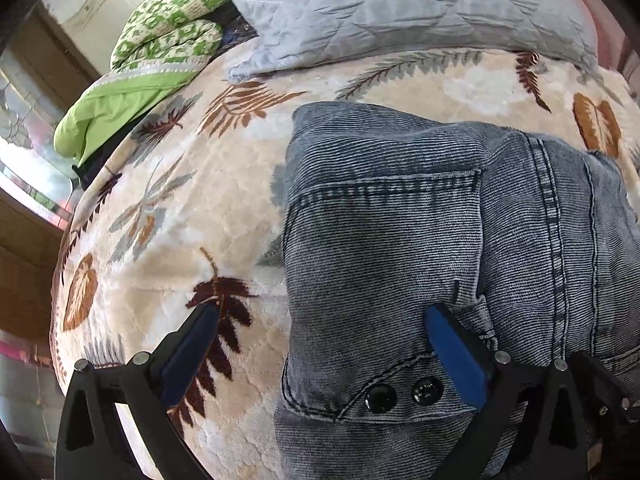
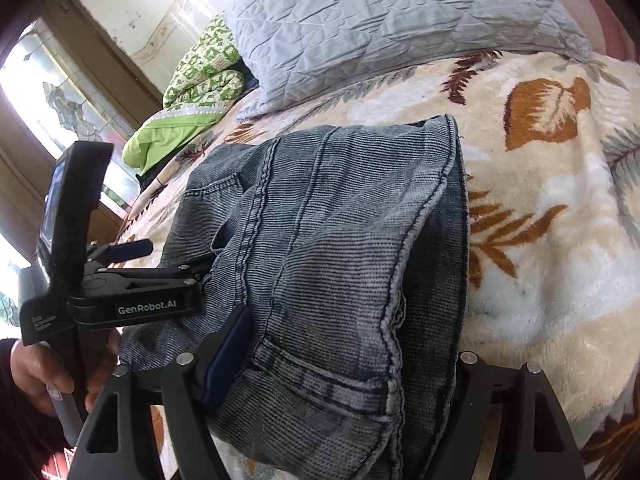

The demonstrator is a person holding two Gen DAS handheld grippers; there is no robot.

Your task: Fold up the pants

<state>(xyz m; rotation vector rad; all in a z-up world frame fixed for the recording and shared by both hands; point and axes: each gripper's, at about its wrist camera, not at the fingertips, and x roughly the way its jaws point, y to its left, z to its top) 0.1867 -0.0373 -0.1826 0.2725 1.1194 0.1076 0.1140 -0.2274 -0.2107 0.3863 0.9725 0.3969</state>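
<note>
Left tool (image 1: pixel 320 316) spread wide, one blue pad on the leaf-print blanket (image 1: pixel 168 216), the other resting on the folded jeans (image 1: pixel 420 220), nothing pinched. Right tool (image 2: pixel 340 344) straddles the jeans' thick folded edge; its far pad is hidden, so grip or no grip, I cannot tell. Beyond, a grey quilted pillow (image 2: pixel 380 20) and a green patterned quilt (image 1: pixel 168 24).

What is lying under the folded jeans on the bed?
The jeans lie on a cream blanket with leaf prints, which shows all around them. What the denim covers, and whatever is beneath the blanket, cannot be seen.
</note>
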